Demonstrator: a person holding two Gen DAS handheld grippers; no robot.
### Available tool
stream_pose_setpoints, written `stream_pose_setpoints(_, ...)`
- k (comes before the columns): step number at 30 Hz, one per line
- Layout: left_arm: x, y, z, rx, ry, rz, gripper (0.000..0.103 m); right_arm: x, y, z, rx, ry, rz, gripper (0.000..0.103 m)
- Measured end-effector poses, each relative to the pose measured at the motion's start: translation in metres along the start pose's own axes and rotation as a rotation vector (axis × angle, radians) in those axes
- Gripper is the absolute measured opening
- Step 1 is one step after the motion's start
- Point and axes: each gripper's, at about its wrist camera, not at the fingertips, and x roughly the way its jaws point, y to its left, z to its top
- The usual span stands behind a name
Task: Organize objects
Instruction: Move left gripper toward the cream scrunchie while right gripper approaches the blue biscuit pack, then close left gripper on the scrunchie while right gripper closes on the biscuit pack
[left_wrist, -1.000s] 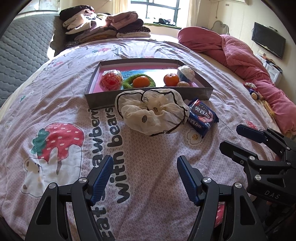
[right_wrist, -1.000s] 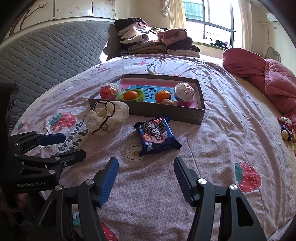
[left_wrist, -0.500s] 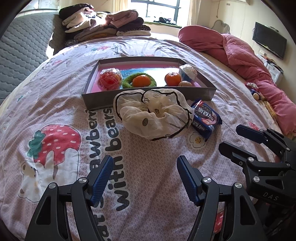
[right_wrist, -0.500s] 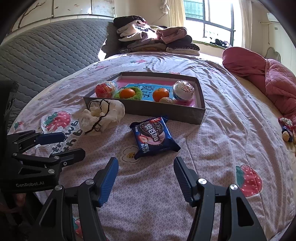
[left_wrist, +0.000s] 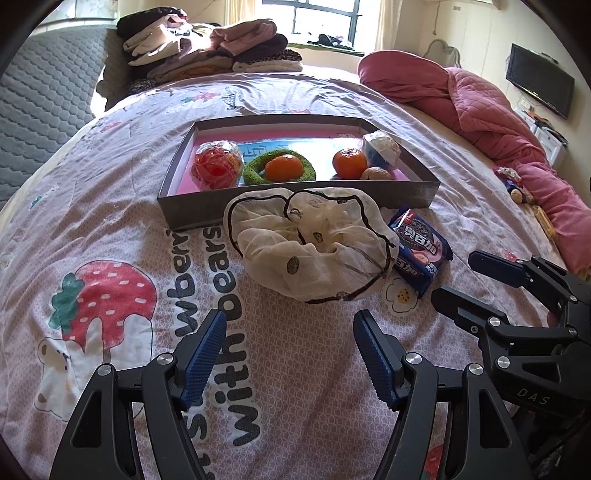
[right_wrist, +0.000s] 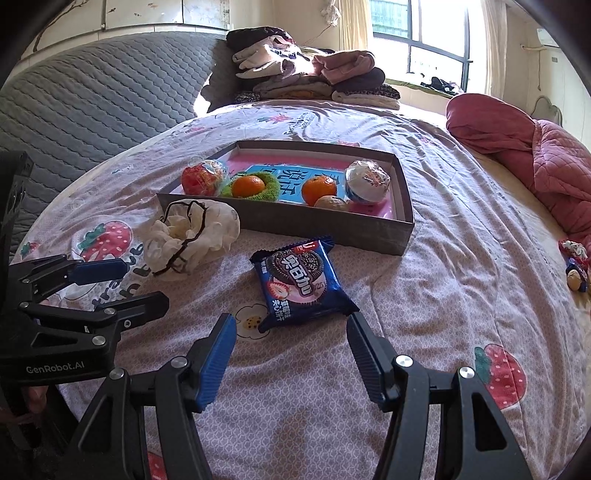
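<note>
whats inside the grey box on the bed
In the box: a red wrapped ball, two oranges, one in a green ring, a white wrapped ball, a small tan piece partly hidden by the wall.

Blue cookie packet (right_wrist: 301, 282) beside scrunchie (left_wrist: 310, 243)

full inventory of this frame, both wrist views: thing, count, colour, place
box: 1, grey, pink inside, mid-bed
oranges: 2, orange, in box; one sits in the green ring
green ring: 1, in box
wrapped balls: 2, red at left end, white-blue at right end of box
small tan item: 1, in box, unclear
cloth pouch: 1, cream, black trim, in front of box
cookie pack: 1, blue, on bed before box
bedsheet: 1, pink strawberry print
folded clothes: pile, far end
quilt: 1, pink, right
TV: 1, black, wall
left gripper: open
right gripper: open
</note>
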Motion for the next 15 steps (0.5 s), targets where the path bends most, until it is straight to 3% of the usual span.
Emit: stream_pose_setpoints(15, 0.021, 0.007, 0.018, -0.005, 0.006, 0.017, 0.073, 0.024, -0.007, 0.009, -0.025, 0.032, -0.017, 0.062)
